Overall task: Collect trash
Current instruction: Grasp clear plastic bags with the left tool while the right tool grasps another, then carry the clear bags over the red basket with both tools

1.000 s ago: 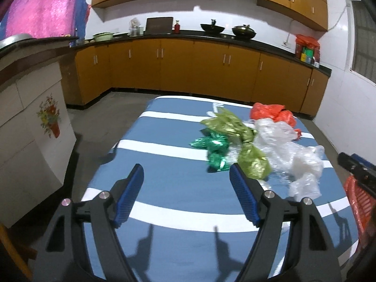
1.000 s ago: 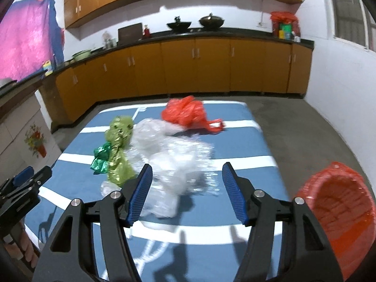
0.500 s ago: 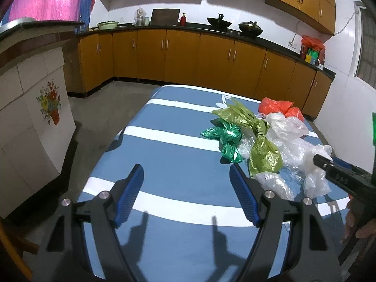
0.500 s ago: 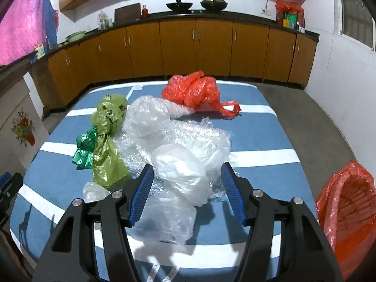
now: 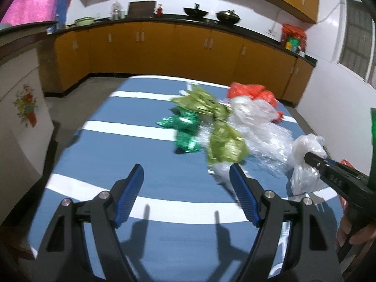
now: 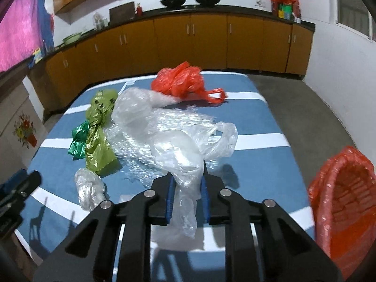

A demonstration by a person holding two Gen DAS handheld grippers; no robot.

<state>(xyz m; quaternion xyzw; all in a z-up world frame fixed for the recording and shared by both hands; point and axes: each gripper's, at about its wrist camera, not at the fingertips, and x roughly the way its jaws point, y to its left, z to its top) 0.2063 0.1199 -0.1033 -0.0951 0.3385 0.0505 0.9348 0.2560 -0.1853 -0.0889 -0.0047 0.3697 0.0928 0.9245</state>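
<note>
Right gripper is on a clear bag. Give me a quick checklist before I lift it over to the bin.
1. Bag between the pads: ok. The right gripper is closing on the clear plastic bag, film bunched between its pads.
2. Grip fully tight: cannot tell, jaws are closing.
3. Bag free of the bubble wrap under it: cannot tell, they overlap.
4. Bin ready: ok. The red-lined basket sits open beside the table's right edge.
5. Left gripper out of the way: ok, open and empty over bare blue striped cloth.
6. Other trash left: not ok. Red bag and green bags remain.
</note>
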